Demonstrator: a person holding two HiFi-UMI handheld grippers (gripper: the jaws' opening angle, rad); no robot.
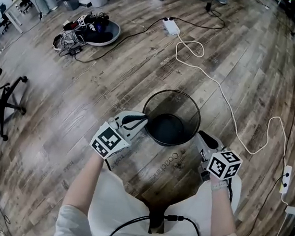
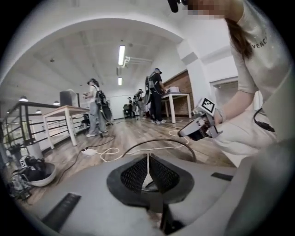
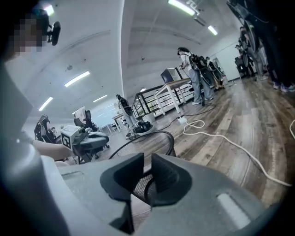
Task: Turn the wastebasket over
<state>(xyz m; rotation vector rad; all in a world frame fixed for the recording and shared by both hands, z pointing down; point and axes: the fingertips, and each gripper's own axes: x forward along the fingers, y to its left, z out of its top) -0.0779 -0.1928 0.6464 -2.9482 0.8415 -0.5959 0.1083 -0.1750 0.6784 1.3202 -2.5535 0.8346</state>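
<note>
A black wire-mesh wastebasket (image 1: 171,117) stands upright on the wooden floor, mouth up, just in front of the person's knees. My left gripper (image 1: 143,122) is at its left rim. In the left gripper view the jaws (image 2: 148,177) are shut on the mesh wall, and the rim (image 2: 156,142) arcs away behind them. My right gripper (image 1: 200,136) is at the right rim. In the right gripper view its pads (image 3: 147,177) straddle the mesh wall with a gap still showing between them, so it is open. Each gripper shows in the other's view across the basket.
A white cable (image 1: 227,102) loops over the floor from a power strip (image 1: 172,26) past the basket's right side. A shallow dish of gear (image 1: 88,30) lies at the far left. A chair base (image 1: 5,102) stands left. People stand by tables (image 2: 94,108) beyond.
</note>
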